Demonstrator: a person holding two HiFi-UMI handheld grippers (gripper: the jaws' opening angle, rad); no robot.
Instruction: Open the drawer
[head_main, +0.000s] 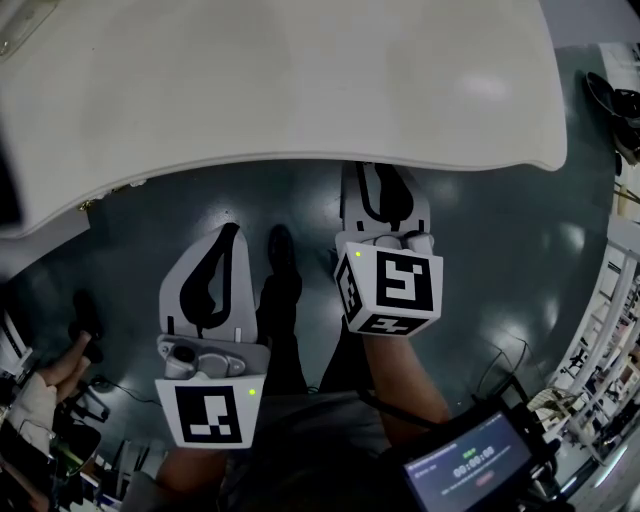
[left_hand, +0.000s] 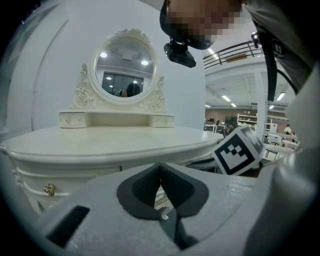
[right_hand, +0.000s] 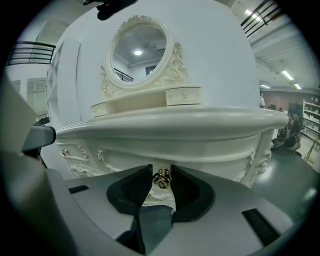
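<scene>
Gripping the gold knob (right_hand: 162, 179) with the right tool (right_hand: 159, 171), left tool (left_hand: 160, 170) pinched together; might slip off if pulled askew.

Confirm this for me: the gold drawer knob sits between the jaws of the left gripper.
Wrong gripper. The gold drawer knob sits between the jaws of the right gripper, as the right gripper view shows.
</scene>
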